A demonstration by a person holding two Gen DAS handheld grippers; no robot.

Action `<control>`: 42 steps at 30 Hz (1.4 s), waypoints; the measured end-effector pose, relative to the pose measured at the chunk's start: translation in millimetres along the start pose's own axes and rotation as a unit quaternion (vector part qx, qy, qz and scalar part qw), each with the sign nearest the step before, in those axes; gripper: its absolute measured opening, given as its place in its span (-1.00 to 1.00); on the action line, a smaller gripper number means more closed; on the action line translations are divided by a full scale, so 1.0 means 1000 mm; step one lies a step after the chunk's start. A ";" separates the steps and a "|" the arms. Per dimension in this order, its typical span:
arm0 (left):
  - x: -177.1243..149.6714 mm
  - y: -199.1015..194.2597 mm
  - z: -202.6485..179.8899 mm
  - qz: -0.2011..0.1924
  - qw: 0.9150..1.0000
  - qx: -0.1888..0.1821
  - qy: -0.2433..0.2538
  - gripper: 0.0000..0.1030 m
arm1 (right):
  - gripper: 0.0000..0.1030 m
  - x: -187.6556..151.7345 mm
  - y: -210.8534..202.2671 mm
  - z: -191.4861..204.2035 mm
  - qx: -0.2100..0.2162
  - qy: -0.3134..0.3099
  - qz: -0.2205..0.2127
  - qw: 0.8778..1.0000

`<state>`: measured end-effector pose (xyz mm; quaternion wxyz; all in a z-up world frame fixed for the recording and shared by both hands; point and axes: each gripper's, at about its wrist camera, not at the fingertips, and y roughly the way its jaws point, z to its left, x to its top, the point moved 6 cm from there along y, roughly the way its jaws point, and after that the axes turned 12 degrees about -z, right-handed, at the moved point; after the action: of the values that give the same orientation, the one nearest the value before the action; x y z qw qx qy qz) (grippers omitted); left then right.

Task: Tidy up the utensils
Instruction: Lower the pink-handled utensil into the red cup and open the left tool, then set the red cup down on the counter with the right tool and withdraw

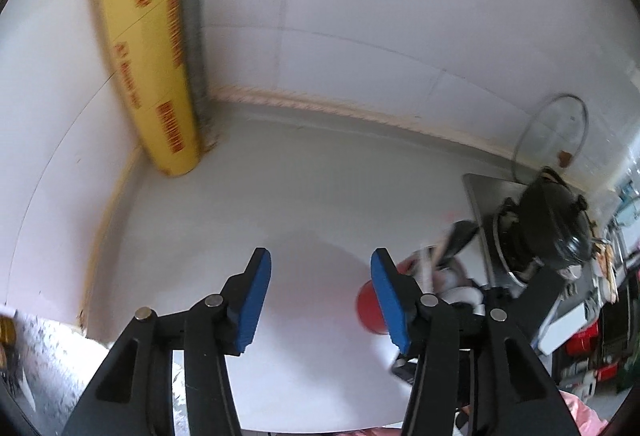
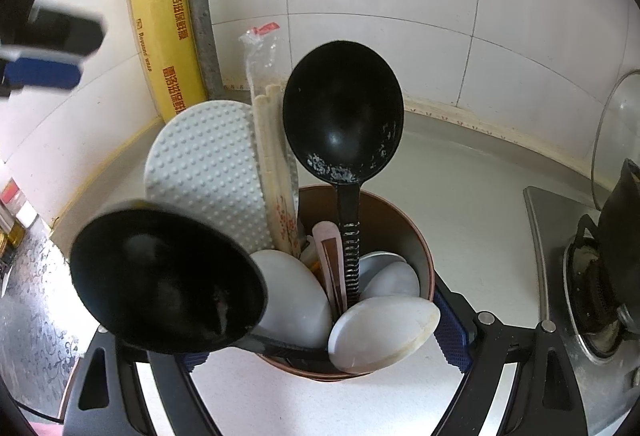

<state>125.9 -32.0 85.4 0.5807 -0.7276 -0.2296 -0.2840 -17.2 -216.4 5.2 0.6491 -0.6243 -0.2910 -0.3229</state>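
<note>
A round reddish-brown utensil holder (image 2: 400,220) stands on the white counter between the blue pads (image 2: 450,328) of my right gripper (image 2: 320,340), which is shut on its sides. In it are an upright black ladle (image 2: 344,108), a second black ladle (image 2: 164,276) leaning out to the front left, a white dimpled rice paddle (image 2: 204,172), chopsticks (image 2: 272,156) and several white spoons (image 2: 384,332). My left gripper (image 1: 320,264) hangs over bare counter left of the holder (image 1: 366,304), open with nothing between its fingers. It shows blurred in the right wrist view's upper left corner (image 2: 44,48).
A yellow wrap box (image 2: 160,36) leans in the tiled wall corner beside a grey pipe (image 2: 198,4). At the right are a gas stove (image 2: 592,296) with a black pot (image 2: 624,220) and a glass lid (image 2: 616,140) against the wall. A patterned surface (image 2: 36,296) borders the counter's left.
</note>
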 end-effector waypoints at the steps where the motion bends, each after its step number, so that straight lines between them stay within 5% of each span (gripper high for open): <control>1: -0.002 0.001 0.006 0.002 1.000 0.005 -0.006 0.04 | 0.75 0.001 0.001 -0.001 -0.003 0.001 0.001 1.000; 4: -0.008 0.002 0.020 0.007 1.000 0.015 -0.020 0.08 | 0.75 0.004 0.006 -0.005 -0.010 0.006 0.003 1.000; 6: -0.010 0.003 0.030 0.008 0.999 0.022 -0.029 0.35 | 0.75 0.006 0.009 -0.007 -0.015 0.008 0.006 1.000; 28: -0.042 0.012 0.095 0.029 0.992 0.076 -0.096 0.38 | 0.75 0.047 0.066 -0.042 -0.055 0.024 0.012 0.998; 42: -0.050 0.017 0.102 0.021 0.990 0.091 -0.109 0.63 | 0.75 0.057 0.079 -0.041 -0.062 0.025 0.020 0.998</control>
<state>115.4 63.8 22.4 0.6217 -0.7032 -0.3008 -0.1690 79.2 -259.9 -1.4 0.6228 -0.6606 -0.2415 -0.3427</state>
